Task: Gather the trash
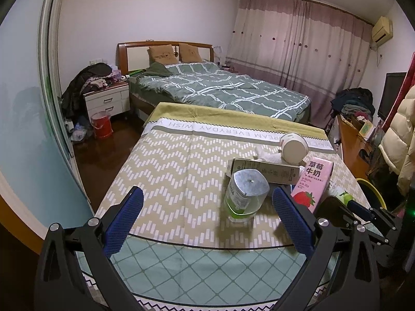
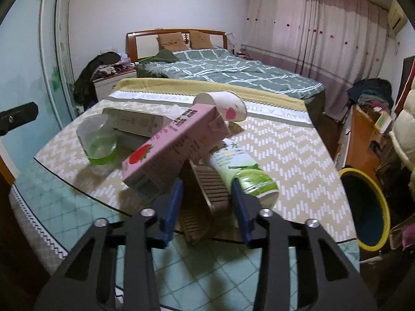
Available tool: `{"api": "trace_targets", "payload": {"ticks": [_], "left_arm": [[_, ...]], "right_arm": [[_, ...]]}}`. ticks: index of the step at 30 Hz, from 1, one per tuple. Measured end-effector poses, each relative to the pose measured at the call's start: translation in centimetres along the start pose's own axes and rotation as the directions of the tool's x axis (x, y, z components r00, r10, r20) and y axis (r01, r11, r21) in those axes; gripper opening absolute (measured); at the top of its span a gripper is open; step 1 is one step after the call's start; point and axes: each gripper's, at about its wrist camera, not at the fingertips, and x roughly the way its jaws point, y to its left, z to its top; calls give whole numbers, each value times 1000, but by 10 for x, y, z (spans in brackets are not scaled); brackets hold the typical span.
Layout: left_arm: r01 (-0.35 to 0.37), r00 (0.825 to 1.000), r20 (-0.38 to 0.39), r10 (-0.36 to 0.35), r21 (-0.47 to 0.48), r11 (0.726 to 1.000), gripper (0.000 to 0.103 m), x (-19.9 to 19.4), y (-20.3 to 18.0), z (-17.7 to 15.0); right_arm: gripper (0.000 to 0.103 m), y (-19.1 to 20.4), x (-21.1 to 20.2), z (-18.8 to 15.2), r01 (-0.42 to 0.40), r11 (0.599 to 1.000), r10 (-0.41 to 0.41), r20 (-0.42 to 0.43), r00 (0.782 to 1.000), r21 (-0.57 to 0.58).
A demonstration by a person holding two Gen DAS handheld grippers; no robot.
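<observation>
Trash lies on a round table (image 1: 168, 171) with a zigzag-pattern cloth. A clear plastic cup (image 1: 245, 194) with a green base and foil lid stands just ahead of my open left gripper (image 1: 207, 207), between its fingers' line. Behind it lie a long green-white carton (image 1: 264, 169), a pink strawberry milk carton (image 1: 315, 181) and a tipped white paper cup (image 1: 294, 146). My right gripper (image 2: 206, 194) is partly closed around a ridged brown cardboard piece (image 2: 207, 197). The pink carton (image 2: 173, 153) leans over its left finger, and a green-labelled bottle (image 2: 241, 171) lies by its right finger.
A yellow-rimmed bin (image 2: 368, 207) with a dark liner stands on the floor right of the table. A bed (image 1: 220, 88) lies beyond the table, a nightstand (image 1: 107, 101) and red bucket (image 1: 101, 124) at its left. A wooden desk (image 1: 352, 142) with clothes is at right.
</observation>
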Motion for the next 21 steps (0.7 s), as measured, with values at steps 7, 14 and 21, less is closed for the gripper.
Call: {"api": "trace_targets", "payload": {"ticks": [7,14,21], "left_arm": [[12,1000,-2,-12,16,1000,98,0,-10,0],[38,999,0,-38,38,999,98,-1,-18,-1],[55,998,-4,-55,58,997,98,-2,-27,-1]], "right_arm": [[4,-3,-2,1,-23,1000,23,6,1000,3],[3,-12,-20,7,-65,997,63,45,997,43],[3,-30,-40,14,-118,988,109,89,990,102]]}}
